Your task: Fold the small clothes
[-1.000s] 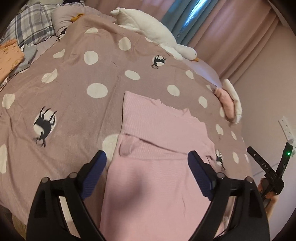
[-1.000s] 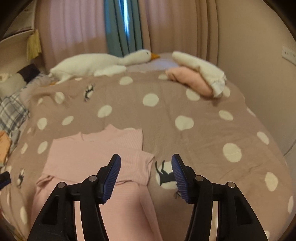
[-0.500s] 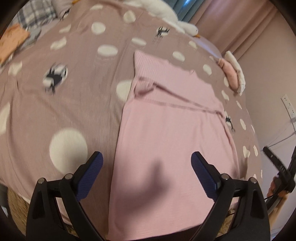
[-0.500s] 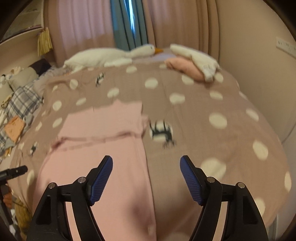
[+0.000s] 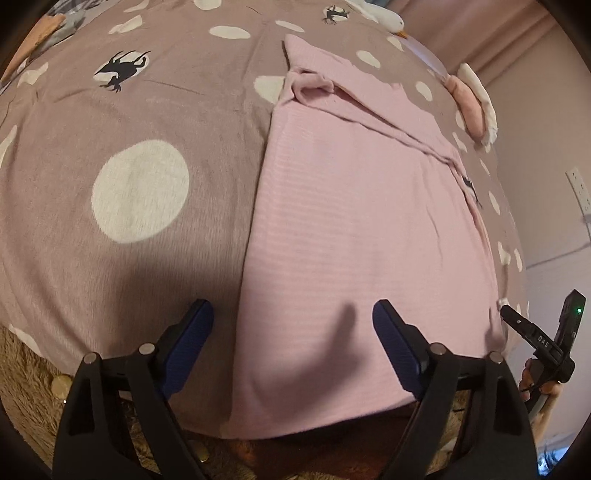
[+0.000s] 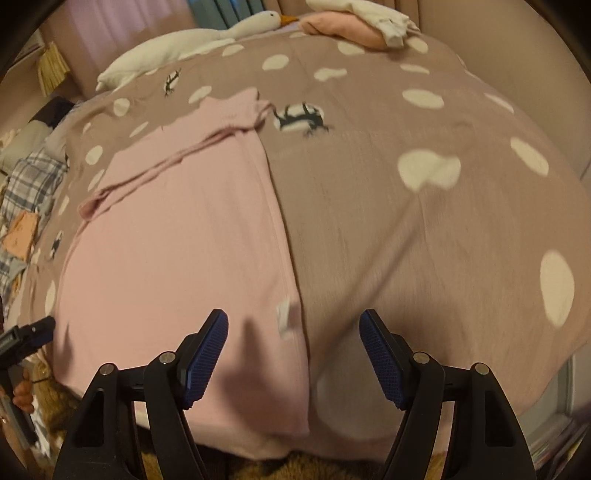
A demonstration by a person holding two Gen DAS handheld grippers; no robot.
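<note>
A pink knit garment [image 5: 362,221] lies flat on the bed, its sleeves folded across the upper part; it also shows in the right wrist view [image 6: 177,236]. Its hem hangs over the near bed edge. My left gripper [image 5: 293,334] is open and empty, straddling the garment's lower left edge just above the hem. My right gripper [image 6: 293,341] is open and empty, straddling the lower right edge near a small white tag [image 6: 283,316]. The right gripper also shows at the right edge of the left wrist view [image 5: 543,339].
The bed has a mauve cover [image 5: 140,147] with white dots and black animal prints. A white goose plush [image 6: 192,44] and folded pink and white clothes [image 6: 354,26] lie at the far side. Plaid and orange clothes [image 6: 26,206] lie left. Brown fuzzy rug [image 5: 26,376] below.
Both grippers have pulled back toward the near bed edge and lowered over the garment's hem corners. The garment has not moved.
</note>
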